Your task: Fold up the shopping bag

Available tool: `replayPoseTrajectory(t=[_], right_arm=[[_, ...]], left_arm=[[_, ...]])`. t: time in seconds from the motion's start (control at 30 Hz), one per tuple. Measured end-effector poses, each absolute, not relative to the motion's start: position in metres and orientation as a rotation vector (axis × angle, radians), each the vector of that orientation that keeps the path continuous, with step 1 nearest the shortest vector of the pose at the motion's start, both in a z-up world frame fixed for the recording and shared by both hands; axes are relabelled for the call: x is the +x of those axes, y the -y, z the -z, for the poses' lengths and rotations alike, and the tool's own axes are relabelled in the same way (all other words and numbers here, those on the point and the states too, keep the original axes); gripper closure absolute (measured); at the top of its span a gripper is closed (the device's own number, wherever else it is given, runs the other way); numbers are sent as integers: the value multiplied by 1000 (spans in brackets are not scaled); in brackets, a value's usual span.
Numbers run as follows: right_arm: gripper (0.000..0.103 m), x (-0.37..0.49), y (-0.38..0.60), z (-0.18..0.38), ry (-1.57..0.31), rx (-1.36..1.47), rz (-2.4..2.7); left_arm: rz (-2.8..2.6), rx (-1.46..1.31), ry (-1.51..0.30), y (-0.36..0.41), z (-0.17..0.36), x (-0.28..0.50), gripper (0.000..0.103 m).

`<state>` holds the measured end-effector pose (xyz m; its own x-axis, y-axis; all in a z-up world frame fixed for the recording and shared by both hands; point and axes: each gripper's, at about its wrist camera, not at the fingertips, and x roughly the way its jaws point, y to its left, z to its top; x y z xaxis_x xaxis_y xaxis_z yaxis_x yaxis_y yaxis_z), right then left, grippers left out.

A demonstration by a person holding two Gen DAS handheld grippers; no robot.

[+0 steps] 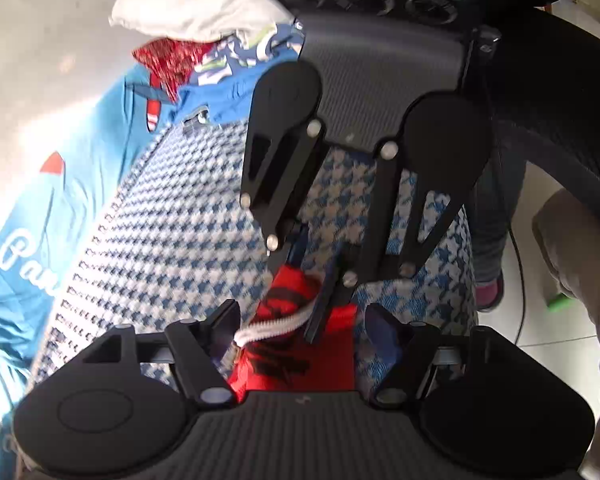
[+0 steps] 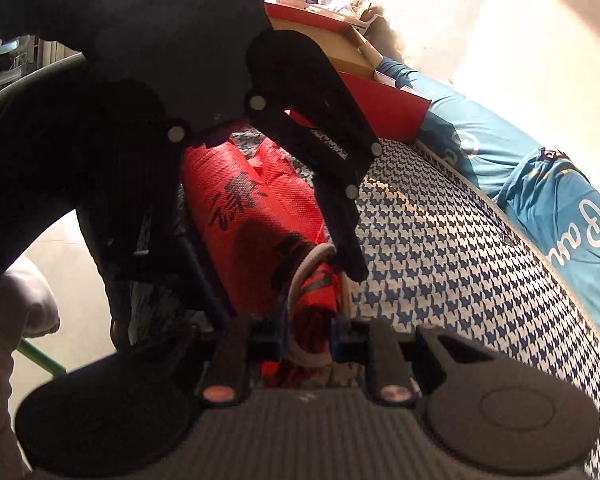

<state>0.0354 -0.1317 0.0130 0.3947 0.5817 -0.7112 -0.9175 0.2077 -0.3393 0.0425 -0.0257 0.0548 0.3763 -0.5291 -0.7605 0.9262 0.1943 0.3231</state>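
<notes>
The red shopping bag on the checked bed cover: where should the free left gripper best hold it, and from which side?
Grip the rolled body of the red shopping bag, beyond the end pinched by the right gripper. Bring the open left gripper down from above, jaws across the roll: it lies flat on the checked bed cover, its long sides exposed.

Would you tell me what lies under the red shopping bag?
The red shopping bag rests on a blue-and-white houndstooth cloth, which spreads out beyond it. What is beneath that cloth is covered and cannot be seen.
</notes>
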Motion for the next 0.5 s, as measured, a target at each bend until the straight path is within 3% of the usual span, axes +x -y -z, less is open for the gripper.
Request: replayPoseTrajectory(t=[0.3, 0.5], right_arm=[[85, 18, 132, -7, -406, -939, -1126], [85, 17, 133, -9, -421, -928, -1142]], left_arm=[[1088, 997, -623, 34, -33, 40, 40], [1049, 839, -668, 24, -27, 46, 40]])
